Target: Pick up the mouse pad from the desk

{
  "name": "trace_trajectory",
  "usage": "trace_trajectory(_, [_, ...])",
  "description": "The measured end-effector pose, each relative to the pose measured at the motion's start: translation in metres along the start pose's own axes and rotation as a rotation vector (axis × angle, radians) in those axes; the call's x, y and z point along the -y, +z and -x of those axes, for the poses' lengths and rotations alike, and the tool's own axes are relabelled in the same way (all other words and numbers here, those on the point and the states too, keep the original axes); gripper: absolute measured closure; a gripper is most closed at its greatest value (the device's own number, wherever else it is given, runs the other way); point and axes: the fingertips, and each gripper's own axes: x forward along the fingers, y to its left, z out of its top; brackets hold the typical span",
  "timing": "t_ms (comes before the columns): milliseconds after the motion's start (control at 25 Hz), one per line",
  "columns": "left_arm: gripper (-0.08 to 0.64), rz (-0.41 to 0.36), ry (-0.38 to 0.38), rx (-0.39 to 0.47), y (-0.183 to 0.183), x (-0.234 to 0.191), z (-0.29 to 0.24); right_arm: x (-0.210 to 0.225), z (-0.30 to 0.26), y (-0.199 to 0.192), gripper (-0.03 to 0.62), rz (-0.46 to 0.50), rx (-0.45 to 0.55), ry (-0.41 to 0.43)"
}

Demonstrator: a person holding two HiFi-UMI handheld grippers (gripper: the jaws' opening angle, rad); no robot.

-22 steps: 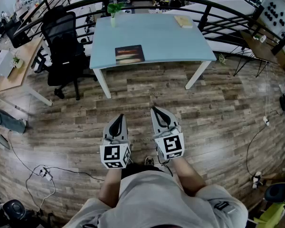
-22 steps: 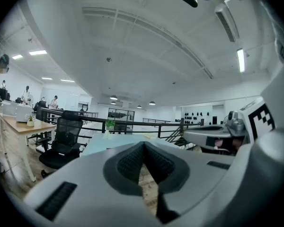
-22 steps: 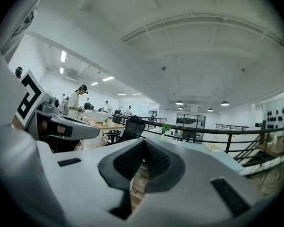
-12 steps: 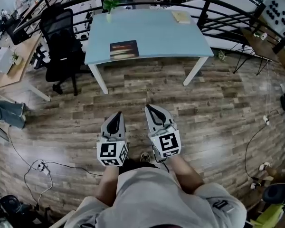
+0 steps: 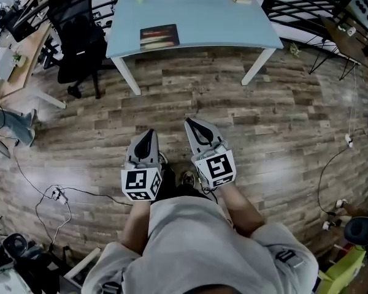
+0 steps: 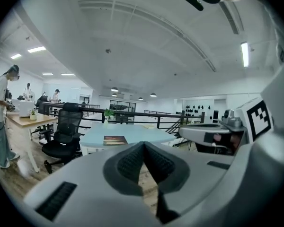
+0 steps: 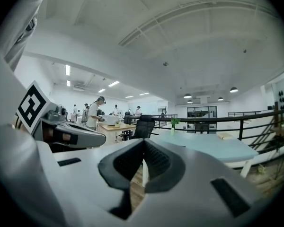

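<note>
Left tool (image 5: pixel 148 135), right tool (image 5: pixel 192 125): closed, empty, side by side over the wooden floor (image 5: pixel 282 133). Mouse pad (image 5: pixel 159 37): lies flat on the light-blue worktop (image 5: pixel 227 23), near front edge, well apart from both tools.

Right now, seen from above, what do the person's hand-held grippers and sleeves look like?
The left hand-held gripper and right hand-held gripper are alike: light grey tapered shells, black ribbed pads. Each carries a cube of black-and-white square markers. The shirt is pale, short-sleeved.
</note>
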Motion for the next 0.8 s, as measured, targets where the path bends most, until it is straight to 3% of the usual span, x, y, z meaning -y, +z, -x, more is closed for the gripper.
trace_trajectory(440, [0.505, -0.008, -0.051, -0.040, -0.006, -0.013, -0.041, 0.013, -0.032, -0.021, 0.558, -0.021, -0.070, -0.019])
trace_trajectory(800, [0.506, 0.000, -0.114, -0.079, -0.001, -0.061, -0.094, 0.032, -0.094, -0.019, 0.560, -0.007, -0.091, -0.061])
